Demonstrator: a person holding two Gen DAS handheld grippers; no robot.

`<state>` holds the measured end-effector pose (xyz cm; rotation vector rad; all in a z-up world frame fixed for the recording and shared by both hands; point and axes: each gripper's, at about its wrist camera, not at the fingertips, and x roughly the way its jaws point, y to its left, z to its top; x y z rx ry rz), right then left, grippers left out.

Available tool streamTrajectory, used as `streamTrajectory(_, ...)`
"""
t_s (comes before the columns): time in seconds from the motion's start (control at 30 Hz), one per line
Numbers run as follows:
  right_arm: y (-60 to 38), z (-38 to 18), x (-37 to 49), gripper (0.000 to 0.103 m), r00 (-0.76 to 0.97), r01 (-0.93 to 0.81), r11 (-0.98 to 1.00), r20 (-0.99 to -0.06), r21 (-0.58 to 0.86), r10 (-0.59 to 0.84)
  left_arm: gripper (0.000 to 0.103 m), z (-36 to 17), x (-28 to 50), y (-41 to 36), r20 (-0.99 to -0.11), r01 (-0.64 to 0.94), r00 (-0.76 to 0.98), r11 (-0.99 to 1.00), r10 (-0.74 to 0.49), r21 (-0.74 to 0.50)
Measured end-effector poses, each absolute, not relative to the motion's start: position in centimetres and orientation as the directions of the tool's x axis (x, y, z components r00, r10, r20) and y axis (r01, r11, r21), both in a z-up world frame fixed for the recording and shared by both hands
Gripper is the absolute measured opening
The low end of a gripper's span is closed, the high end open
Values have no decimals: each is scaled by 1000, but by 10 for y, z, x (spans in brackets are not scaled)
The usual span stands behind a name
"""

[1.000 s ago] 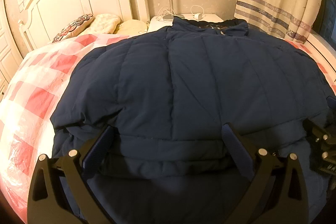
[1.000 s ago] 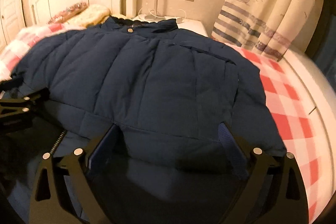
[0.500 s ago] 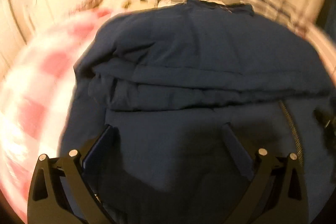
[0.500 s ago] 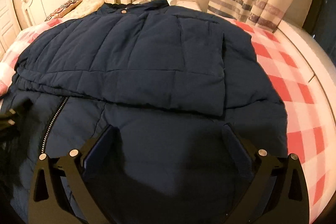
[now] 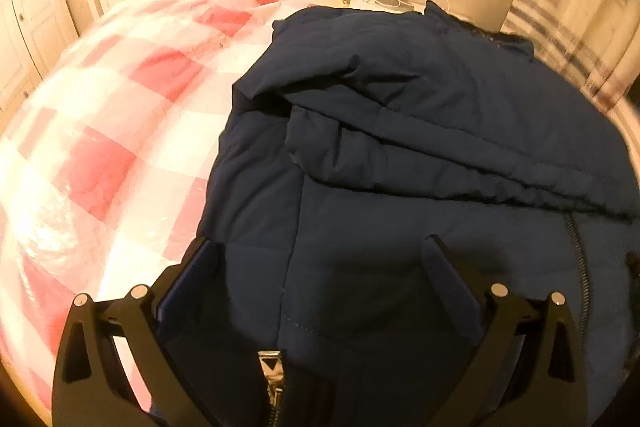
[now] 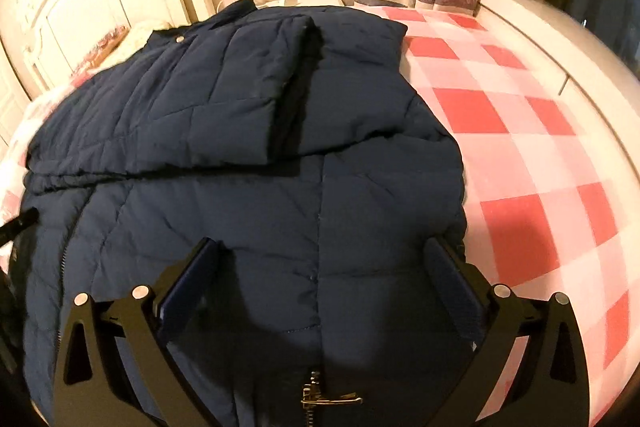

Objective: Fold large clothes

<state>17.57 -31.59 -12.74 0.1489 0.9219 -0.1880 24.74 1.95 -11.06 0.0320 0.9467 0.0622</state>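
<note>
Right wrist view: our fingers (image 6: 320,291) spread empty over the jacket (image 6: 248,195); its puffy fold may spring open.

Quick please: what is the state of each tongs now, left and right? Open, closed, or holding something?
Left tongs: open, holding nothing, above the navy jacket.
Right tongs: open, holding nothing, above the same jacket.
</note>
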Motion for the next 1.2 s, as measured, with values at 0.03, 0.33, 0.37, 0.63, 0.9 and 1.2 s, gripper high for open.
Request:
streamTrajectory(0.03,-313,-125,174,98,593,234,972,-797,27,-120,101,-106,241,15,-783,-55,611,993,114,101)
streamTrajectory(0.33,-224,-109,150,98,652,-57,996,-758,-63,-10,101,-112,188,-65,-740,195,671,955,38,226)
streamTrajectory(0.37,-213,-120,154,98,618,-95,991,-786,-96,-16,101,-119,192,-75,-742,202,667,941,70,271)
streamTrajectory(0.63,-231,-119,148,98,621,-27,995,-782,-92,-56,101,-104,190,-17,-773,117,634,992,-34,52)
streamTrajectory(0.9,-328,-133,131,98,599,243,968,-794,60,-101,100,-111,198,52,-792,-46,610,998,-11,-50)
streamTrajectory(1.2,-268,-102,107,98,669,92,994,-736,-52,-100,101,-81,141,-9,-701,123,712,990,-44,62)
